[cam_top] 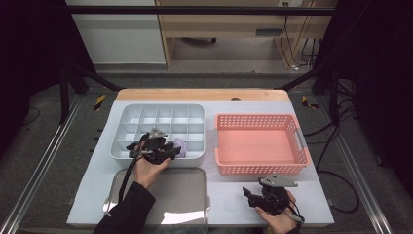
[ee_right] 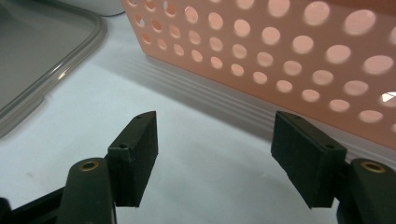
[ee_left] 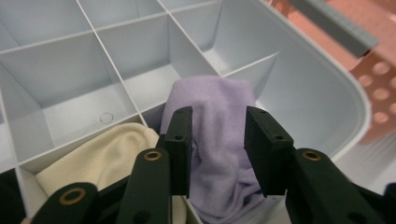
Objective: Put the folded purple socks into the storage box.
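Left gripper (ee_left: 218, 154) is pinching a purple cloth (ee_left: 219, 116) in the divided tray's (cam_top: 122, 117) front row, divider walls crowding it, a cream cloth (ee_left: 107, 156) adjoining. Right gripper (ee_right: 215, 154) is sitting spread near the table's front edge, beside the pink basket (ee_right: 289, 51).

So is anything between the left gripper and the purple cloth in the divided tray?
Nothing visible. In the left gripper view the left gripper has a jaw on each side of the purple cloth, which bulges up out of its compartment of the divided tray. The cream cloth lies in the neighbouring compartment, off to one side.
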Tool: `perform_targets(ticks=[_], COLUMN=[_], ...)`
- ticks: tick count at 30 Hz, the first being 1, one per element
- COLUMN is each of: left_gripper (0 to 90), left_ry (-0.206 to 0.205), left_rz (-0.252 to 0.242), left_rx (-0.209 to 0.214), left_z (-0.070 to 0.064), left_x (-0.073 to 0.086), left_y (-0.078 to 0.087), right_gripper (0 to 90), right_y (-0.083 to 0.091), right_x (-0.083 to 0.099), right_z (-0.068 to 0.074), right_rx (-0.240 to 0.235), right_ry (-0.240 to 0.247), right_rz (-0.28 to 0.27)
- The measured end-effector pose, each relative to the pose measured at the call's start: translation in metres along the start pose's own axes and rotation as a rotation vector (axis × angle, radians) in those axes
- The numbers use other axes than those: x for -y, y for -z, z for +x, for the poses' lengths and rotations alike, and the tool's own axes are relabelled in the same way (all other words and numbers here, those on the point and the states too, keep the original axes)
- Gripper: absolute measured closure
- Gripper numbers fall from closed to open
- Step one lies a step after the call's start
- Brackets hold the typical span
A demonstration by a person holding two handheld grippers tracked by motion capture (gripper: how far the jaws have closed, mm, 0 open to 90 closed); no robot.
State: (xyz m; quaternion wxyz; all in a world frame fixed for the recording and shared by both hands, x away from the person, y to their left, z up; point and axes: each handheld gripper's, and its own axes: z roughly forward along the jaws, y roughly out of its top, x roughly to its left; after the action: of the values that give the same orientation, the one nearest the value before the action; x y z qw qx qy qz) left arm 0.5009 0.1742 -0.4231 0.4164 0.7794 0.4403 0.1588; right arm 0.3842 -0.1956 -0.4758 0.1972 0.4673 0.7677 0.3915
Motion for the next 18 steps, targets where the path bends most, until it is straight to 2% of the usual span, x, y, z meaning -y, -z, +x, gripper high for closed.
perform_targets(ticks=[3, 7, 11, 15, 18], left_gripper=[54.2, 47.1, 40.1, 38.6, 40.1], left_ry=[0.015, 0.027, 0.029, 0.040, 0.009], left_rz=[-0.076, -0.147, -0.175, -0.208, -0.262], left_rx=[0.032, 0.051, 0.053, 0.045, 0.036], left_z=[0.002, 0.009, 0.017, 0.025, 0.027], left_x=[0.002, 0.008, 0.018, 0.028, 0.034], left_y=[0.016, 0.038, 0.053, 0.070, 0.082], right_gripper=[34.0, 34.2, 33.8, 31.8, 30.6], right_y=[0.001, 0.002, 0.002, 0.002, 0.003], right_x=[-0.001, -0.004, -0.008, -0.013, -0.019], right_z=[0.001, 0.005, 0.010, 0.014, 0.019], right_rx=[-0.010, -0.015, -0.029, -0.047, -0.053], right_ry=[-0.005, 0.008, 0.003, 0.006, 0.006], right_rz=[-0.003, -0.020, -0.025, -0.044, -0.055])
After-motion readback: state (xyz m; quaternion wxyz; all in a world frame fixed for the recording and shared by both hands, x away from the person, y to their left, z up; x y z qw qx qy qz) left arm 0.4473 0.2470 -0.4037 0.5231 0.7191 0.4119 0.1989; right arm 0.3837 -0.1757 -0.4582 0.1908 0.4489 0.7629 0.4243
